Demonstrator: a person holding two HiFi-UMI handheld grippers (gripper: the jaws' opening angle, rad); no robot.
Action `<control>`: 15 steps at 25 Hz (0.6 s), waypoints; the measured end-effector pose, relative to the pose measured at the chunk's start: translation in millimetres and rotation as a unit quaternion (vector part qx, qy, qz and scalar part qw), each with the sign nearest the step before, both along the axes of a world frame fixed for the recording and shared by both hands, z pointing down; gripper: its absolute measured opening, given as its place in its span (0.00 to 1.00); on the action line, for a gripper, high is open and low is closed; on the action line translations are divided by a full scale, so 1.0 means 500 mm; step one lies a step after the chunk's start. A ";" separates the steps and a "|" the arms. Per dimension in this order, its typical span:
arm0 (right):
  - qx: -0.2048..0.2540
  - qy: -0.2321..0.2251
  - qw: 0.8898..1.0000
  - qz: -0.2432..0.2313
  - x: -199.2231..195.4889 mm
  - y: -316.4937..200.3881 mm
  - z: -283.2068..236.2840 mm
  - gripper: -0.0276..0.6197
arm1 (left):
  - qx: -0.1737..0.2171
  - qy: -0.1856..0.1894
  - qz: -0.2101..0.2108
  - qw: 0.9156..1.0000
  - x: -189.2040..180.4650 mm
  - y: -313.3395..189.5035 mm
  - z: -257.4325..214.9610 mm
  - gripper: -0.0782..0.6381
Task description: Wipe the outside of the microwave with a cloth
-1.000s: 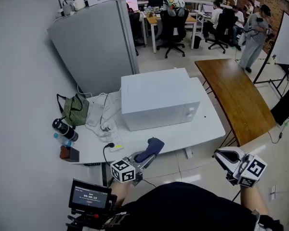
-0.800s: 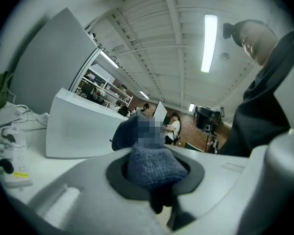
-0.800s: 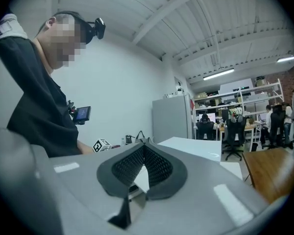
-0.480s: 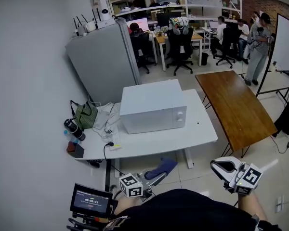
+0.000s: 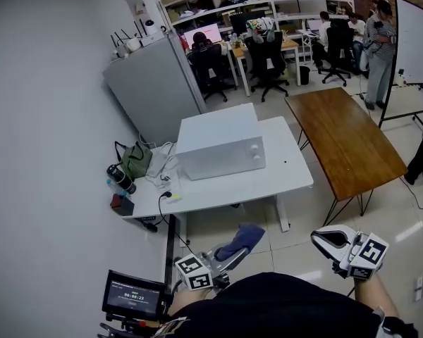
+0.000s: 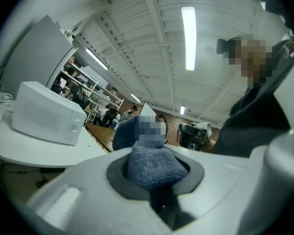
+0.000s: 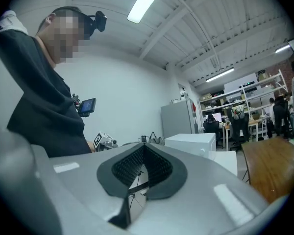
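Note:
The white microwave (image 5: pixel 222 145) stands on a white desk (image 5: pixel 268 178), well ahead of both grippers; its front with two knobs faces me. Low in the head view, my left gripper (image 5: pixel 233 251) is shut on a blue cloth (image 5: pixel 241 238), held over the floor short of the desk. In the left gripper view the cloth (image 6: pixel 154 165) bulges between the pads, with the microwave (image 6: pixel 46 114) far off to the left. My right gripper (image 5: pixel 329 238) hangs at the lower right, shut with nothing in it; its view shows the pads (image 7: pixel 157 168) closed and the microwave (image 7: pixel 191 141) beyond.
A brown wooden table (image 5: pixel 345 146) stands right of the desk. A grey cabinet (image 5: pixel 155 83) rises behind the desk. A green bag (image 5: pixel 135 159), cables (image 5: pixel 162 169) and a dark bottle (image 5: pixel 120 178) lie on the desk's left end. People and office chairs fill the back.
The desk and microwave have drawn farther away and higher in the head view. Both grippers stay low near my body, the left still holding the cloth.

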State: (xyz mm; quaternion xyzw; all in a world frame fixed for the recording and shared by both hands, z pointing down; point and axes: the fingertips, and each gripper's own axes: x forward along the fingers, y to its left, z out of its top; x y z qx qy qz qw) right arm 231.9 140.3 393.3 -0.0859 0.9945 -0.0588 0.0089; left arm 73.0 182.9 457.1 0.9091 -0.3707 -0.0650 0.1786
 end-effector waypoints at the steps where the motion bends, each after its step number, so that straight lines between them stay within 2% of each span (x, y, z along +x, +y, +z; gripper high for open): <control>1: -0.001 -0.005 1.000 -0.005 -0.013 0.013 -0.009 0.05 | 0.006 0.004 -0.006 1.000 -0.013 0.014 -0.007 0.19; 7: 0.003 -0.028 1.000 -0.010 -0.143 0.081 -0.032 0.05 | 0.028 0.020 -0.045 0.998 -0.134 0.125 -0.037 0.19; 11: 0.007 -0.022 0.999 -0.027 -0.250 0.147 -0.023 0.05 | 0.039 0.018 -0.078 0.996 -0.231 0.208 -0.038 0.19; 15: 0.014 -0.022 0.999 -0.038 -0.313 0.186 -0.029 0.05 | 0.040 0.031 -0.095 0.994 -0.292 0.248 -0.031 0.19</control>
